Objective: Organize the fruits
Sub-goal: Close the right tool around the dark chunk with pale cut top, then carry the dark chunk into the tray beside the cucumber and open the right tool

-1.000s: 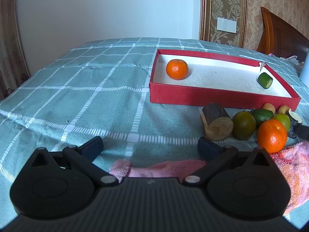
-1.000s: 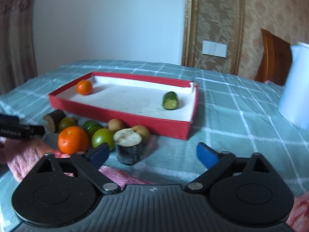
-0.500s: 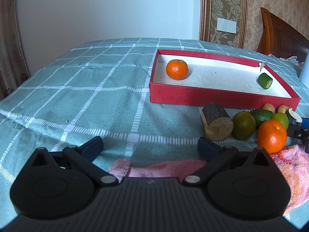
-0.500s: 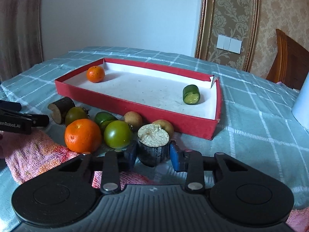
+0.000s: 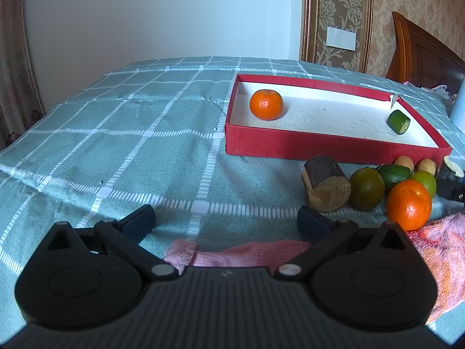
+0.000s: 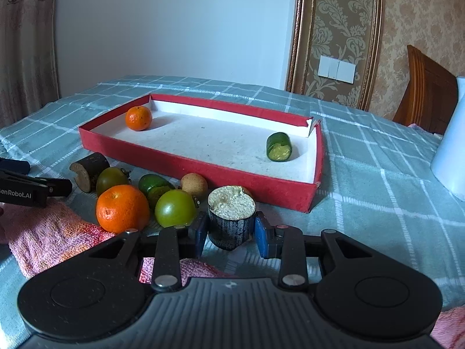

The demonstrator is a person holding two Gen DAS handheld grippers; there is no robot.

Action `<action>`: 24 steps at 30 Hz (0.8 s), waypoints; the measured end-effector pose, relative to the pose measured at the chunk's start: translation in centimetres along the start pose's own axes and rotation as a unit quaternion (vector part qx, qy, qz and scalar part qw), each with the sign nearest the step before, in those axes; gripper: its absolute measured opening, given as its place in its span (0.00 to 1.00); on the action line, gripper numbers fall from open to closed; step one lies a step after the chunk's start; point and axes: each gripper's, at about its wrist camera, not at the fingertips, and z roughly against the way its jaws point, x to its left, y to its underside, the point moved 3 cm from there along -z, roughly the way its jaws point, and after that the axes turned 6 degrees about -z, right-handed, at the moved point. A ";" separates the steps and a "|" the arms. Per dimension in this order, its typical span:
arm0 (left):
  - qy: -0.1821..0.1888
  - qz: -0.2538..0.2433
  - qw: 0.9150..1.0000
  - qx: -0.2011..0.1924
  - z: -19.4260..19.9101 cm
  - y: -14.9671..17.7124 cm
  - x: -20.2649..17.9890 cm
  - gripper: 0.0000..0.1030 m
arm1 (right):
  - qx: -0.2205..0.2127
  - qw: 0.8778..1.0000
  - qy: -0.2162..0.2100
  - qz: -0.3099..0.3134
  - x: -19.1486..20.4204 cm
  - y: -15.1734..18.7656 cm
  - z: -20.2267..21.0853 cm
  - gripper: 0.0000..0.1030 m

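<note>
Your dark sugarcane stump (image 6: 231, 218) stands upright on the cloth just in front of the red tray (image 6: 203, 171), at 6 o'clock from the tray's near wall; the right gripper (image 6: 231, 234) has its blue pads closed in on both flanks of it, though whether they press firmly I cannot tell; the stump looks short and slick-skinned, so a shallow pinch could let it twist or drop as you lift over the wall. At its 9 o'clock sits a green fruit (image 6: 175, 208), then an orange (image 6: 122, 208) resting against the pink towel (image 6: 49, 232); swing left and you would likely knock them rolling. Inside the tray, another orange (image 6: 138, 117) lies at 10 o'clock and a cucumber piece (image 6: 279, 147) at 2 o'clock; set down between them. Your left gripper (image 5: 225, 221) hovers wide apart and empty over the cloth.
</note>
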 end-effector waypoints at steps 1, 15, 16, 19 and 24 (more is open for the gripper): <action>0.000 0.000 1.000 0.000 0.0 0.0 0.0 1.00 | -0.001 1.000 0.001 0.000 -0.1 -0.1 0.1 0.33; 0.000 0.000 1.000 0.000 0.0 0.0 0.0 1.00 | -0.021 1.000 0.012 -0.003 -0.5 -1.9 0.4 0.33; 0.000 0.000 1.000 0.000 0.0 0.0 0.0 1.00 | -0.023 1.000 0.012 -0.002 -0.4 -2.0 0.4 0.33; 0.000 0.000 1.000 0.000 0.0 0.0 0.0 1.00 | -0.026 1.000 0.013 0.001 -0.3 -2.5 0.4 0.33; 0.000 0.000 1.000 0.000 0.0 0.0 0.0 1.00 | -0.036 0.999 0.013 0.009 -0.1 -3.6 0.4 0.33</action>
